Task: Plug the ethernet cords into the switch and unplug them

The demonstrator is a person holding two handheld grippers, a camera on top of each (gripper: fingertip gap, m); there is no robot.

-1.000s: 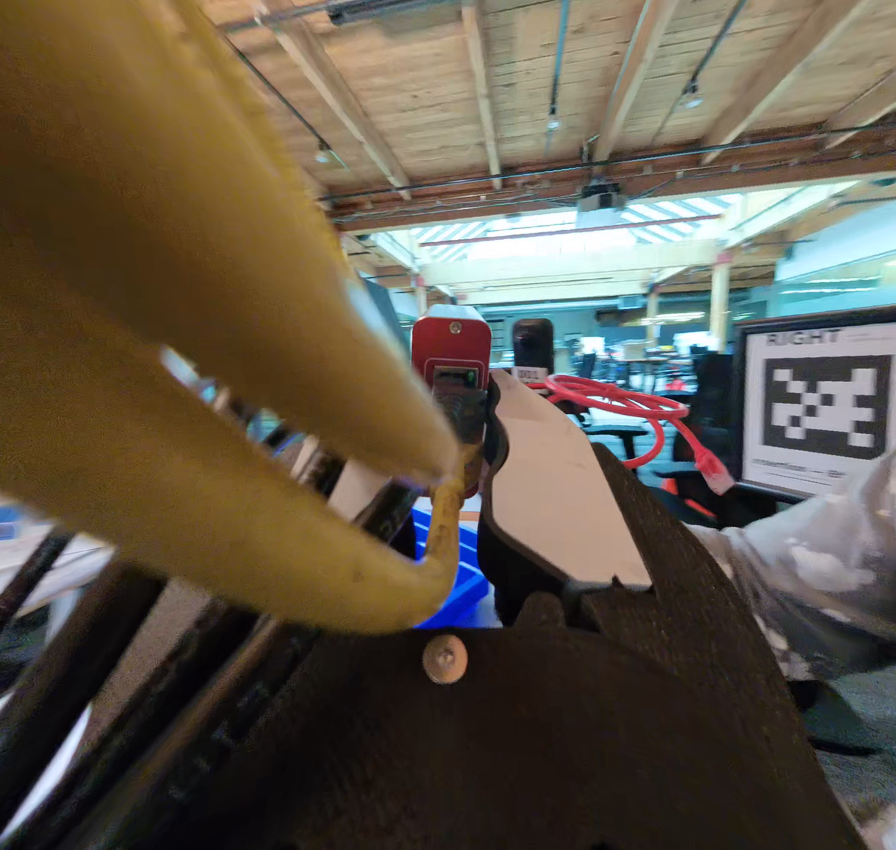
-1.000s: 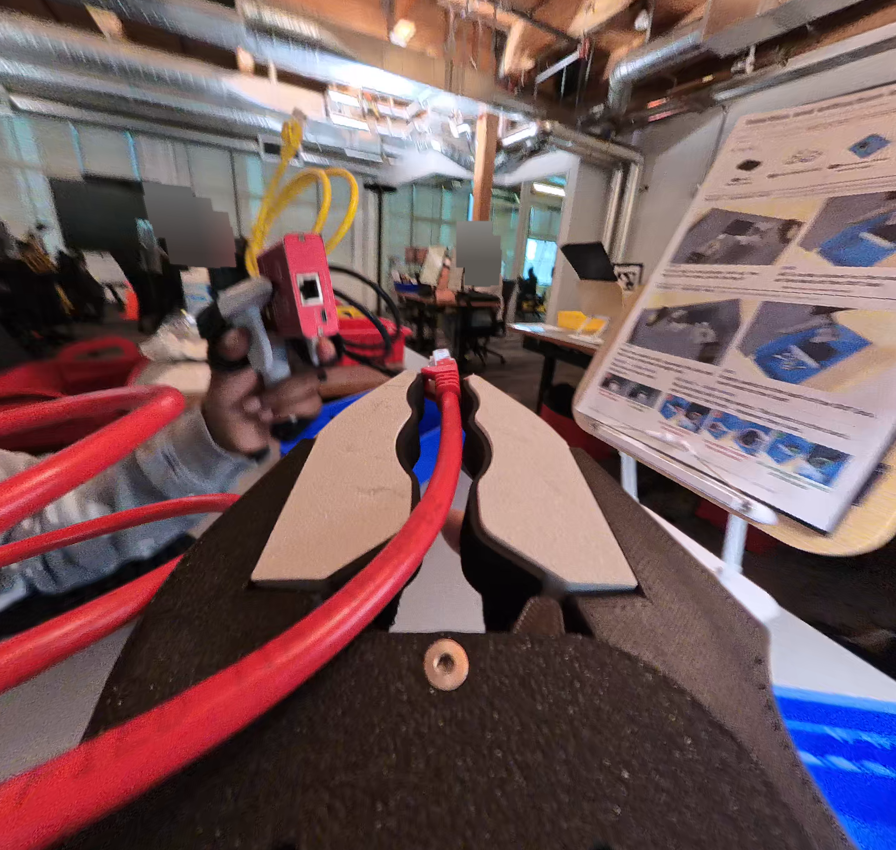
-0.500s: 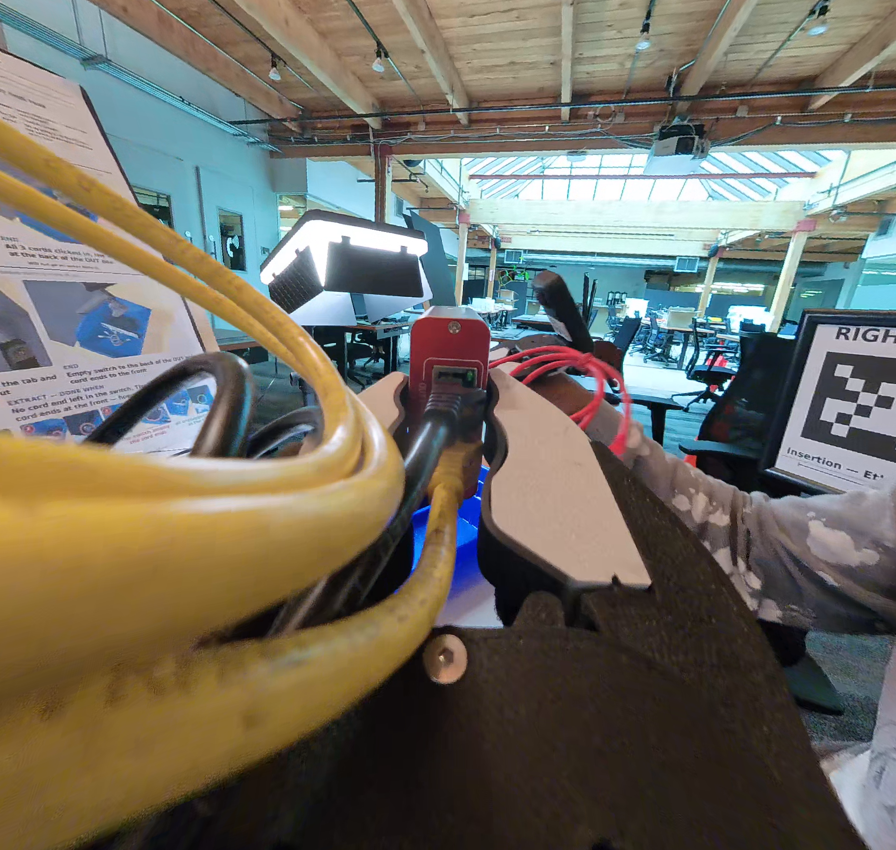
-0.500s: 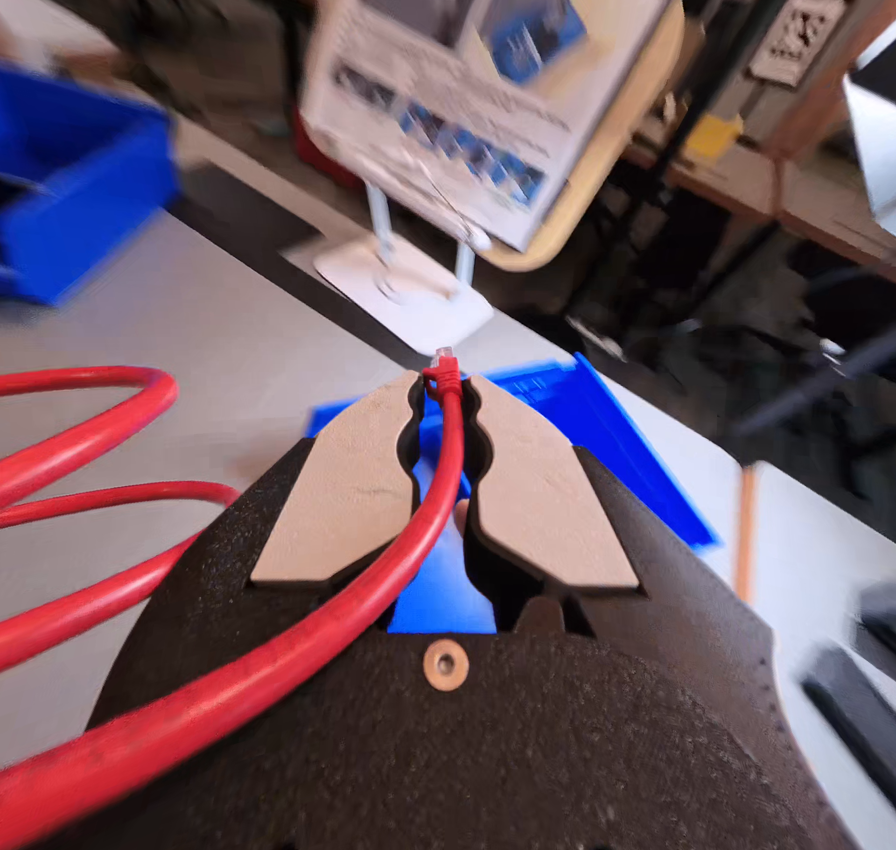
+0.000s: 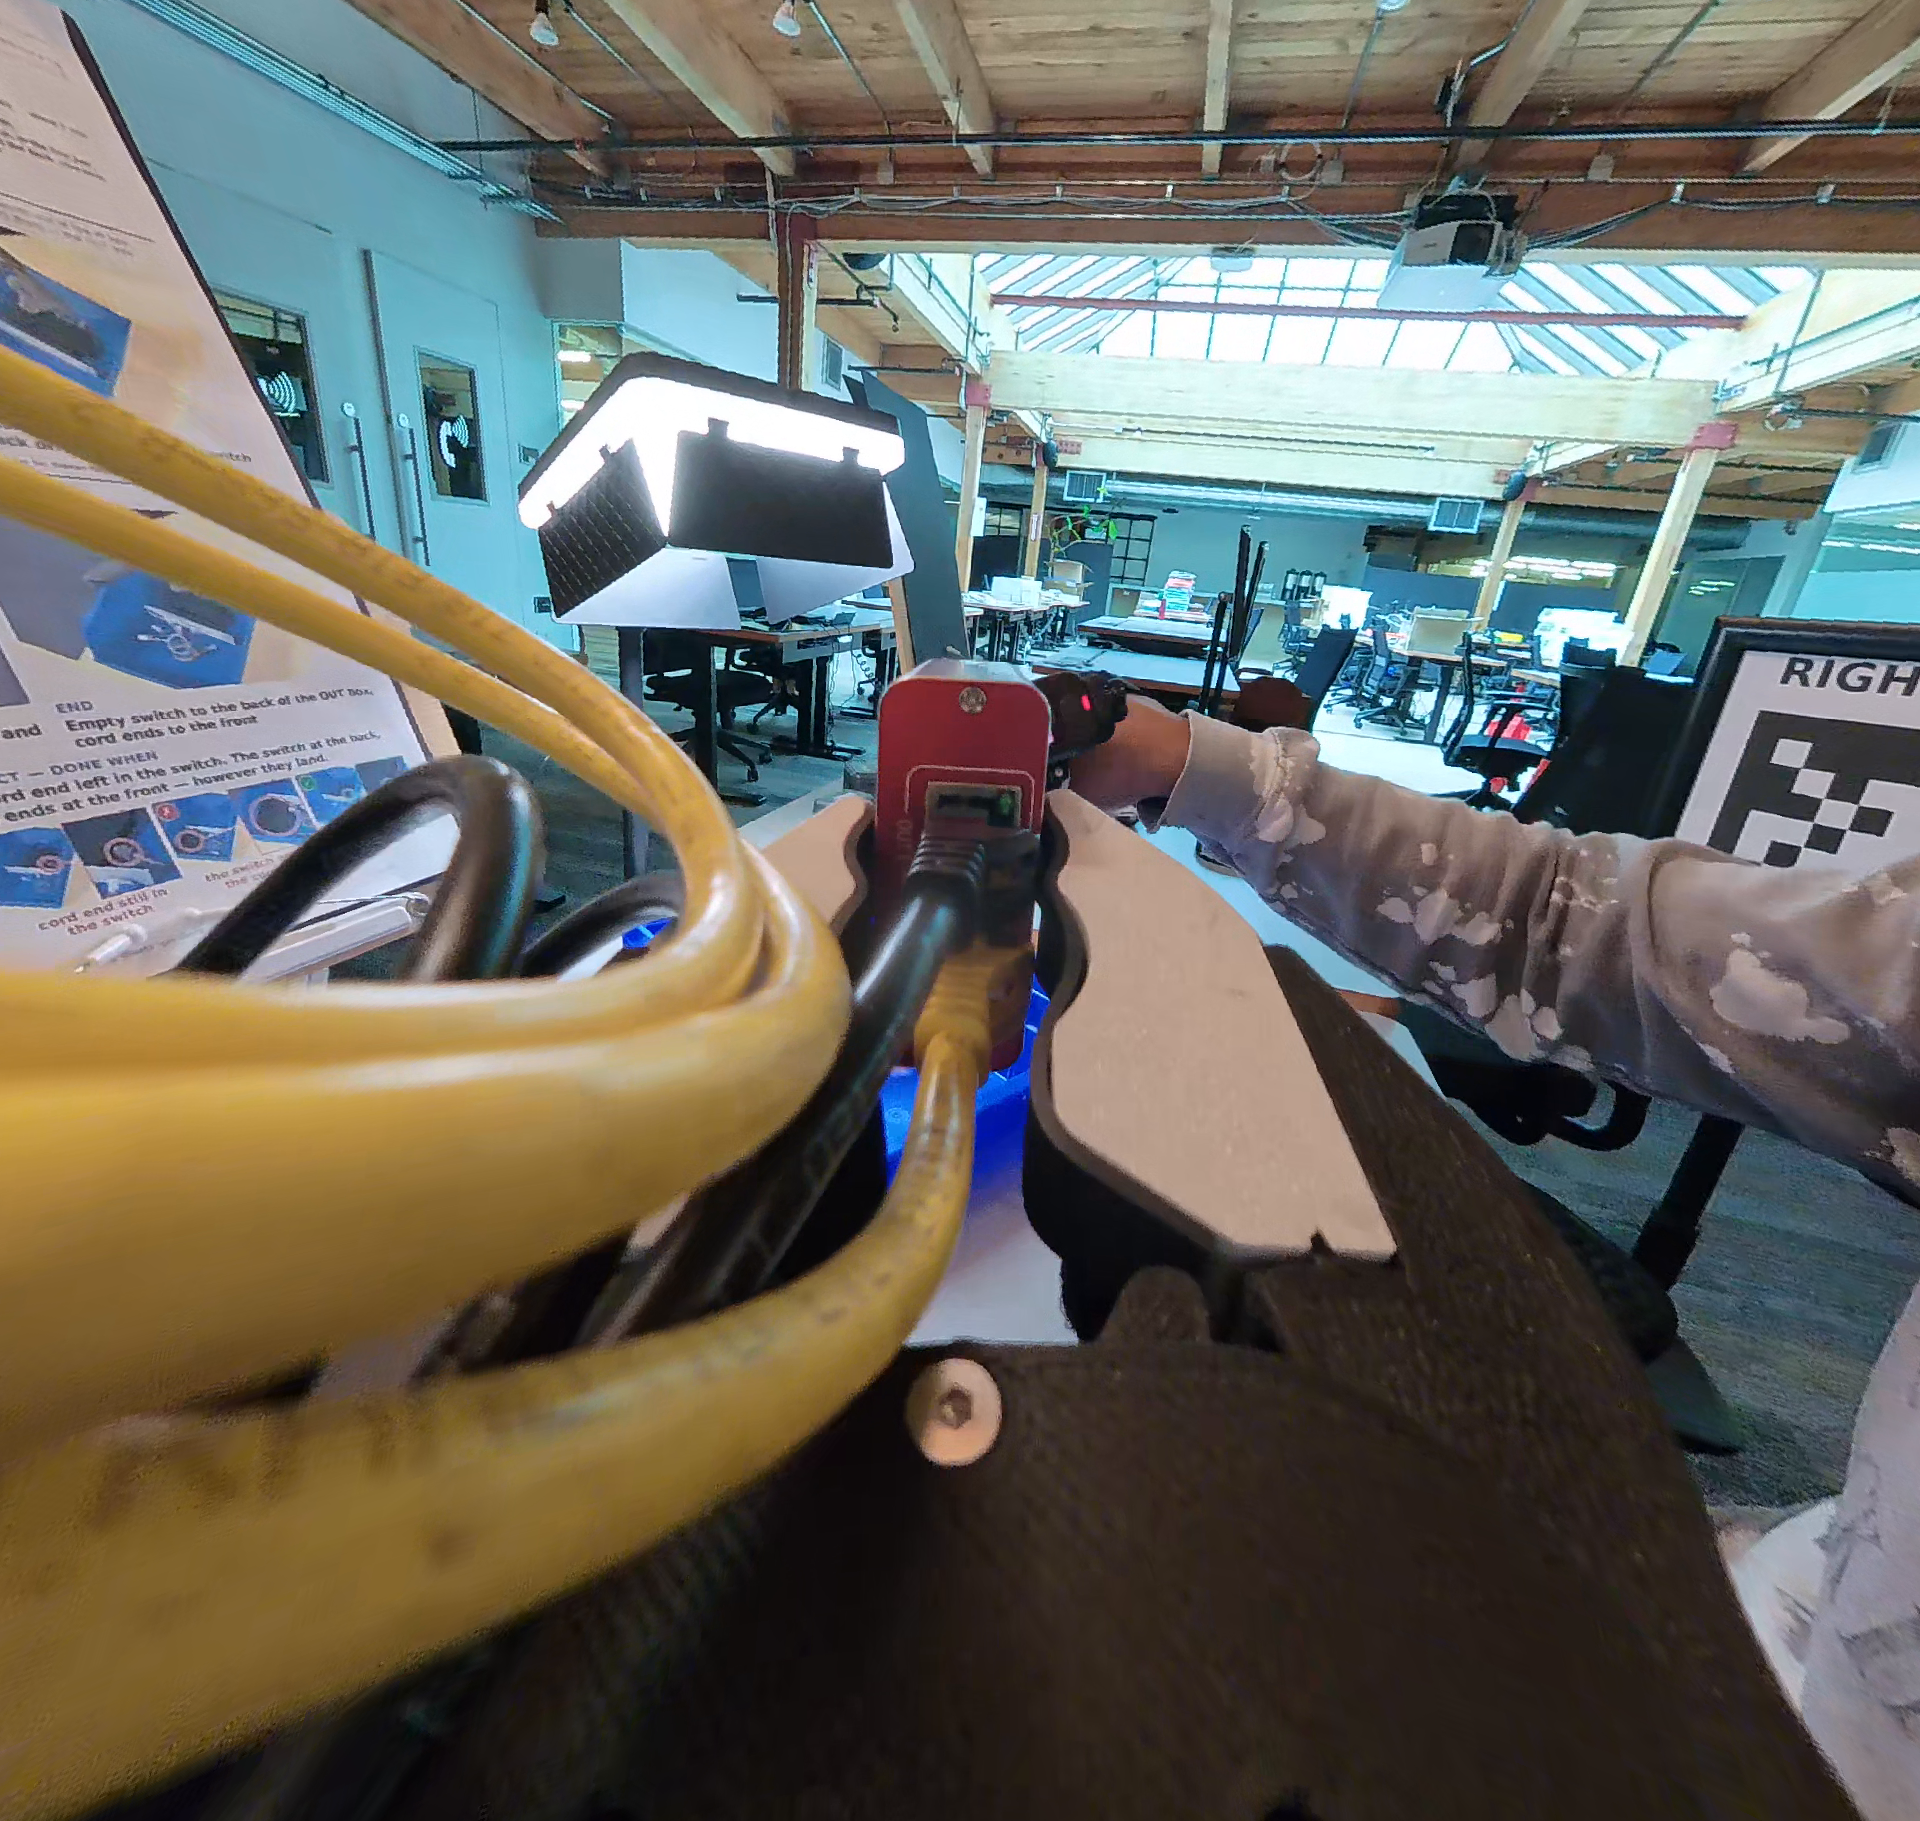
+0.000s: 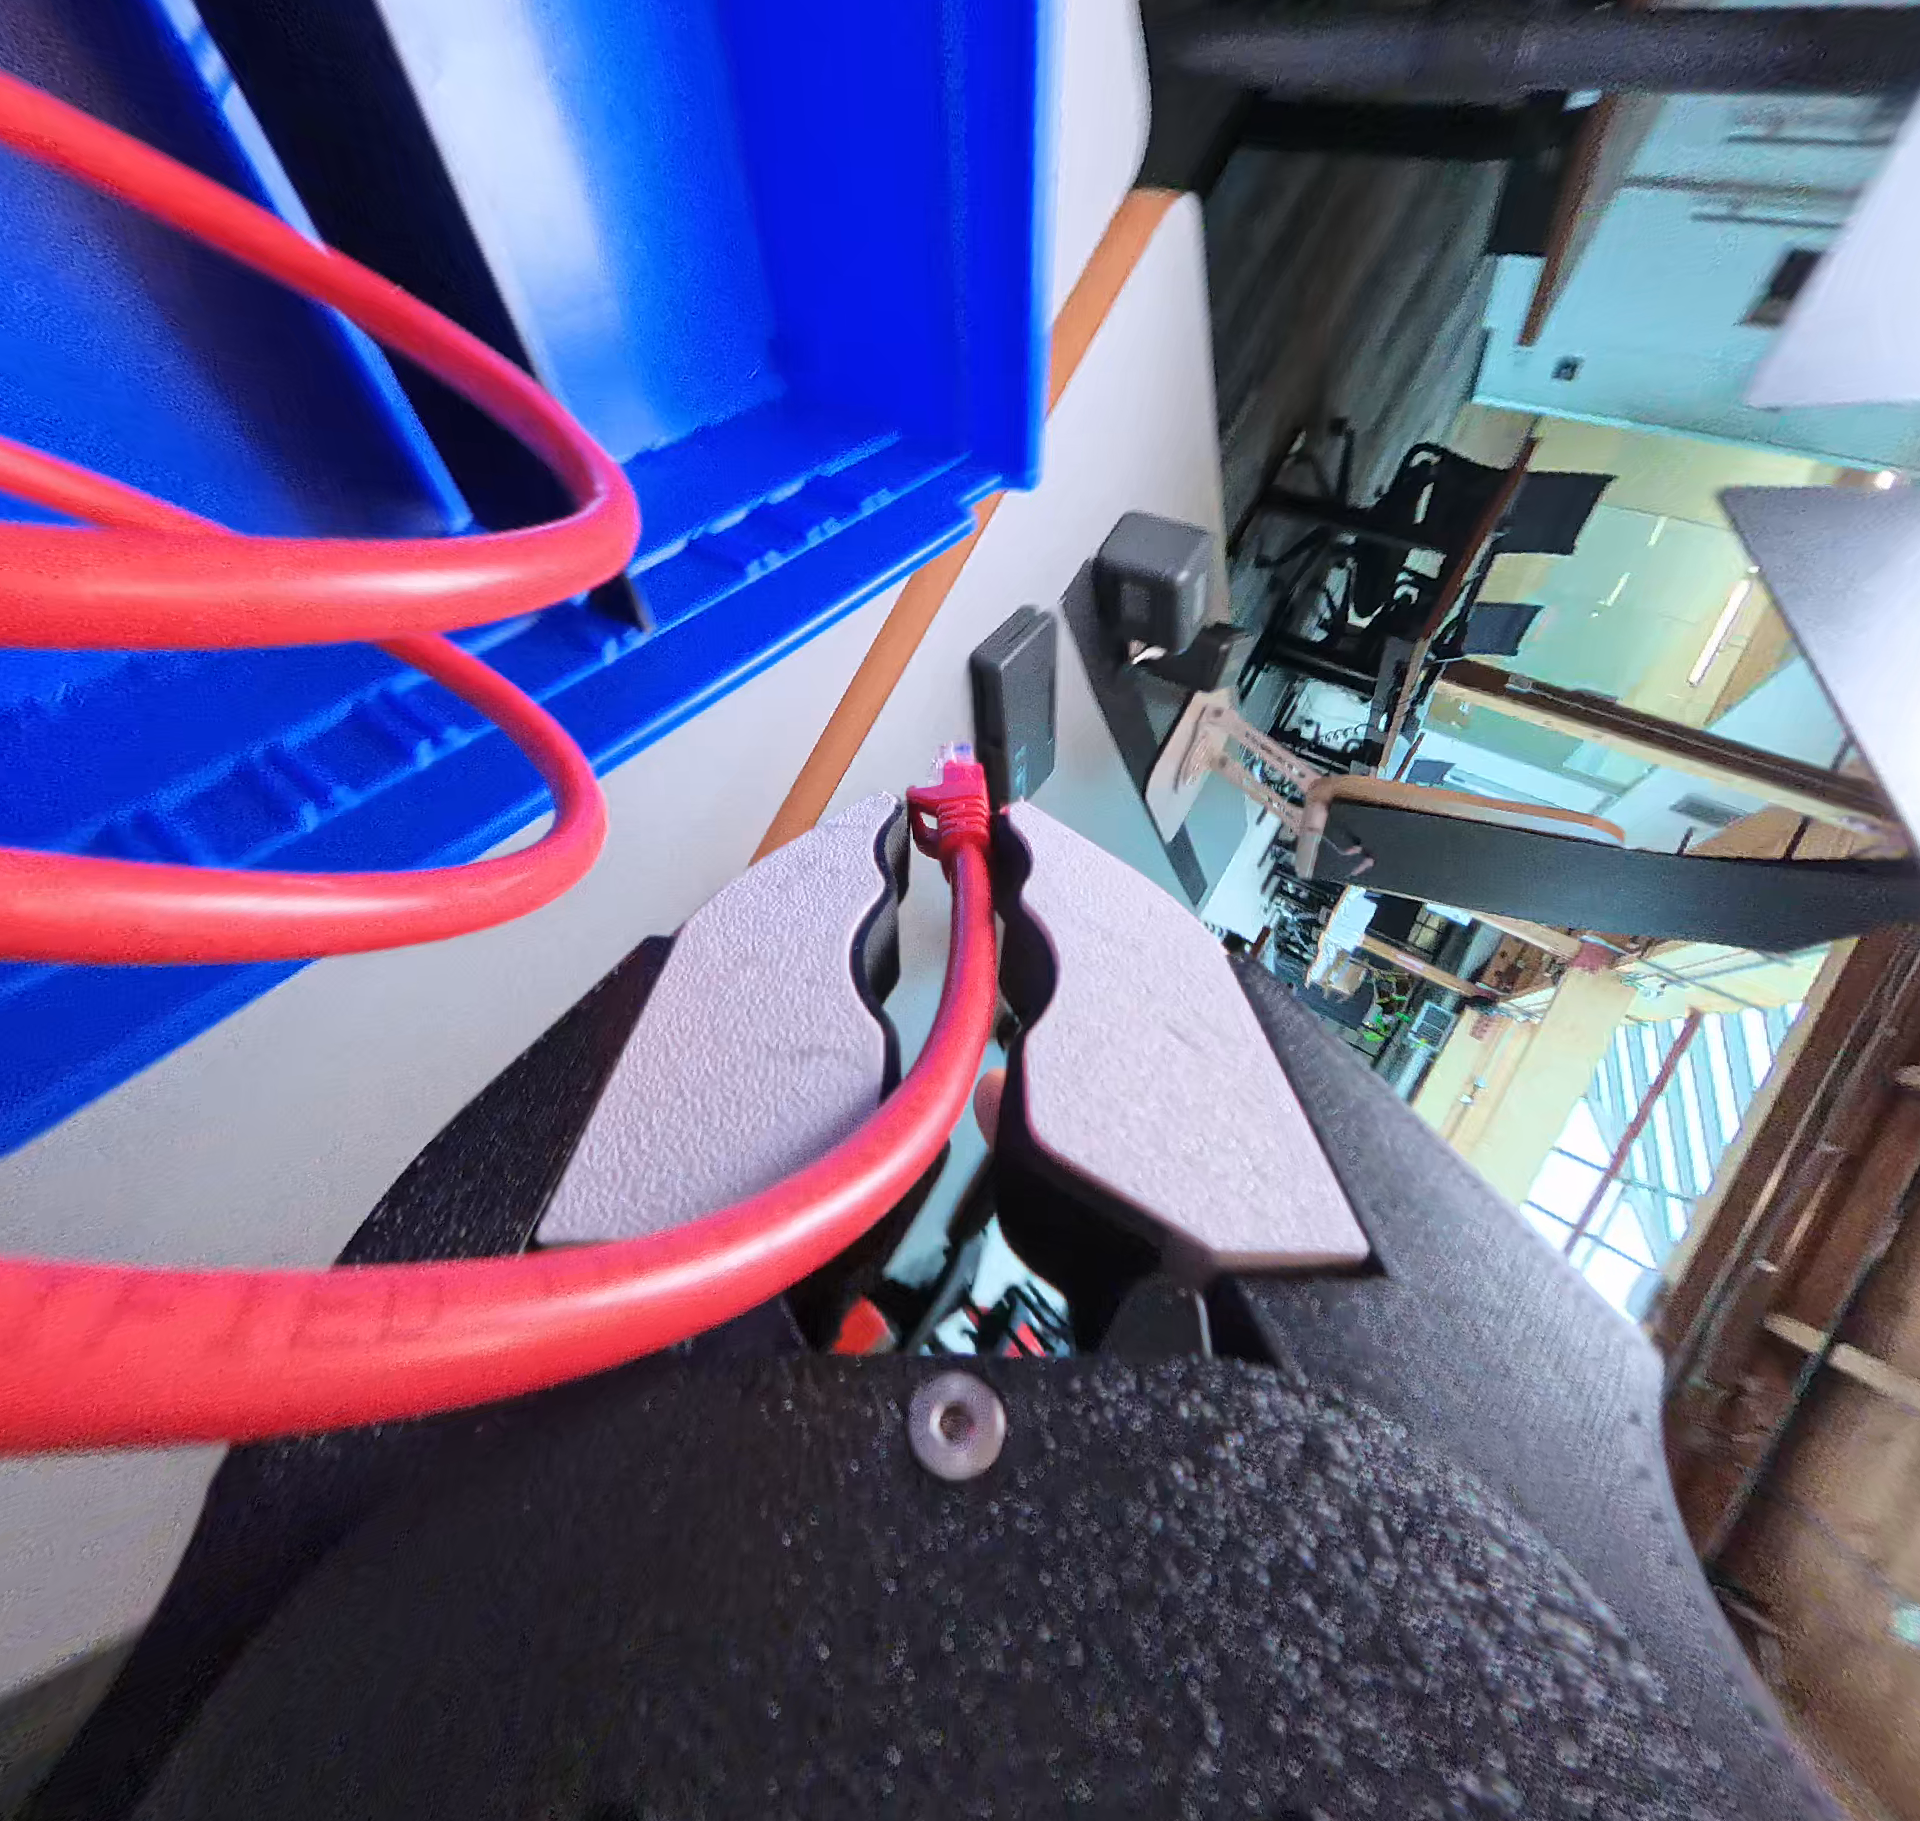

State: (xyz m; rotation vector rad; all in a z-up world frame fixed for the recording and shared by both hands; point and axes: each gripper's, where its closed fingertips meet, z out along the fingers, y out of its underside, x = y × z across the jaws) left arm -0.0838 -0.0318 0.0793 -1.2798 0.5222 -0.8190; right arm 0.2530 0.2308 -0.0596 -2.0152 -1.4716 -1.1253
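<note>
In the left wrist view my left gripper (image 5: pixel 956 836) is shut on a red switch (image 5: pixel 961 743), held upright in the air. A black cord (image 5: pixel 914 919) and a yellow cord (image 5: pixel 961 1002) are plugged into its face; their loops (image 5: pixel 436 940) hang over the left of the view. In the right wrist view my right gripper (image 6: pixel 951 815) is shut on the plug end of a red cord (image 6: pixel 948 810); the clear plug tip sticks out past the fingertips. The red cord's loops (image 6: pixel 416 566) hang to the left over a blue bin (image 6: pixel 790 213).
The right view is rolled sideways: white table (image 6: pixel 665 867), a small black device (image 6: pixel 1013 701) and a camera mount (image 6: pixel 1153 576) at its edge. The left view shows an instruction board (image 5: pixel 125 628), a light panel (image 5: pixel 727 493), a marker board (image 5: pixel 1829 753) and a person's sleeve (image 5: pixel 1507 940).
The right gripper swung away from the switch, down toward the table, and rolled sideways over the blue bin, still holding the red plug. The left gripper's view turned left; the switch stays gripped.
</note>
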